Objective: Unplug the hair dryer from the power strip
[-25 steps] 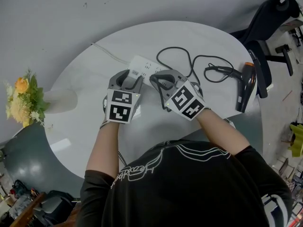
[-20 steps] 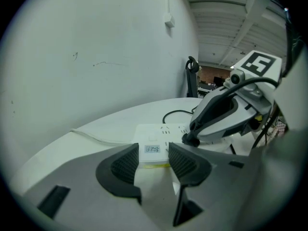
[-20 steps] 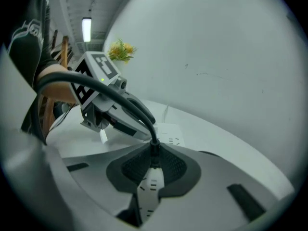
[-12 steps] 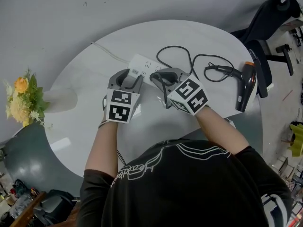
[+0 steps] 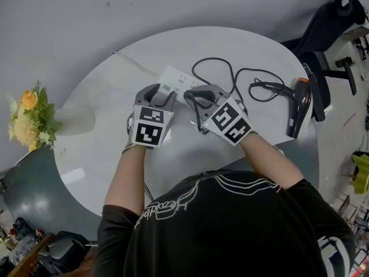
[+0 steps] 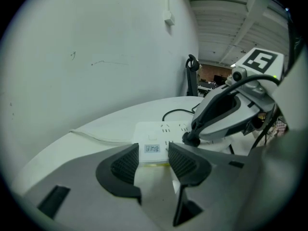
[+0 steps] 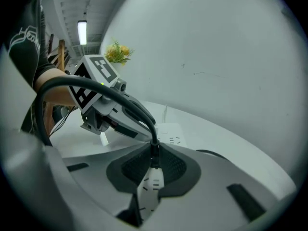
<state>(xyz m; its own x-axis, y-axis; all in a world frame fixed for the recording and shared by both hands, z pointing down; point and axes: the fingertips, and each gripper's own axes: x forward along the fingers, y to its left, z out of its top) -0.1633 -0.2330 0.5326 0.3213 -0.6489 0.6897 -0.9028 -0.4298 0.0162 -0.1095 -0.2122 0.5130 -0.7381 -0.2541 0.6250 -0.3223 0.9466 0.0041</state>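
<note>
**Q:** What is the head view showing?

**A:** A person is leaning over a round white table (image 5: 98, 97), holding a gripper in each hand. A white power strip (image 5: 177, 79) is lying near the middle of the table, and both grippers are meeting at it.

**Q:** What is the left gripper (image 6: 154, 153) doing?

**A:** Its two dark pads are sitting against opposite sides of the strip's near end, clamping it where a small label is showing.

**Q:** And the right gripper (image 7: 155, 160)?

**A:** Its pads are pressing together on the black plug (image 7: 155, 153), right over the strip's sockets. I cannot tell whether the prongs are seated in a socket. The black cord (image 7: 144, 112) is arching up and away from the plug.

**Q:** Where is the hair dryer (image 5: 300, 105)?

**A:** It is lying at the table's right edge, well apart from both grippers. It is black with an orange end, and the cord is looping across the tabletop between it and the strip.
</note>
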